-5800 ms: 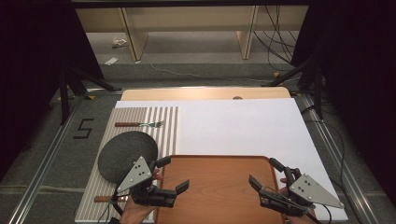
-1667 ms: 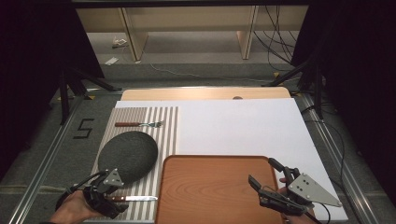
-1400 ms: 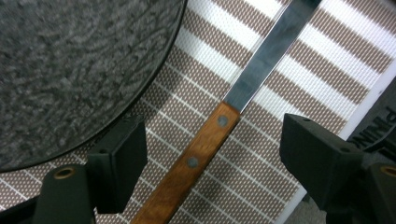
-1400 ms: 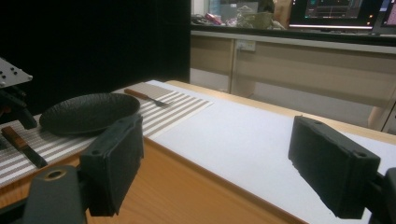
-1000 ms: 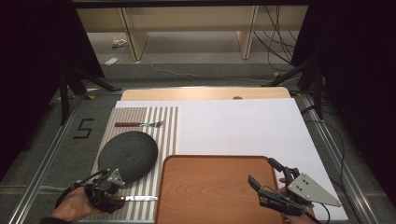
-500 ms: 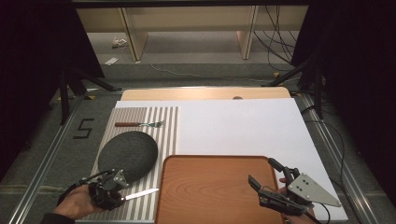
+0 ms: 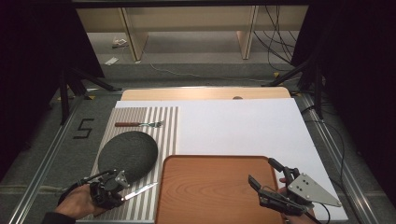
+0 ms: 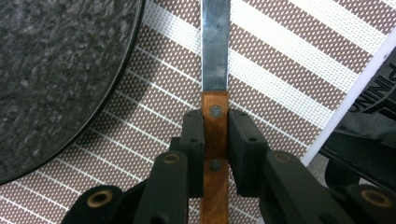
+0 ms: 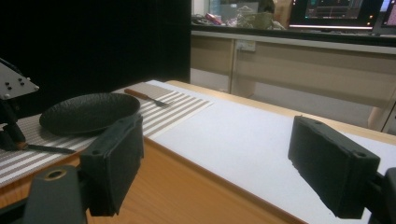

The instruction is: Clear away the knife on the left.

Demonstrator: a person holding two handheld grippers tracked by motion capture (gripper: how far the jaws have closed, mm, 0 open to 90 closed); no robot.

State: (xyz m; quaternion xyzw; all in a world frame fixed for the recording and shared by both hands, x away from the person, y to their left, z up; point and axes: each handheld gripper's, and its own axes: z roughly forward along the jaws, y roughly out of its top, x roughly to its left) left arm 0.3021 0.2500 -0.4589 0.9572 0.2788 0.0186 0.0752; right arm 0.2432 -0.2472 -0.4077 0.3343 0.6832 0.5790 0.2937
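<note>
My left gripper, jaws just drawn in, clamps the wooden handle of the knife lying on the striped mat at near left; lifting remains. My right gripper gapes empty over the bare wooden tray; the black plate holds nothing.

Loads of open room on the white sheet across the middle and right of the bench, nothing on it. The wooden tray up front is bare too. Left side's cramped: the dark plate hogs the striped mat, the fork lies behind it, and the knife sits just beside the plate's near rim, maybe touching, hard to tell.
</note>
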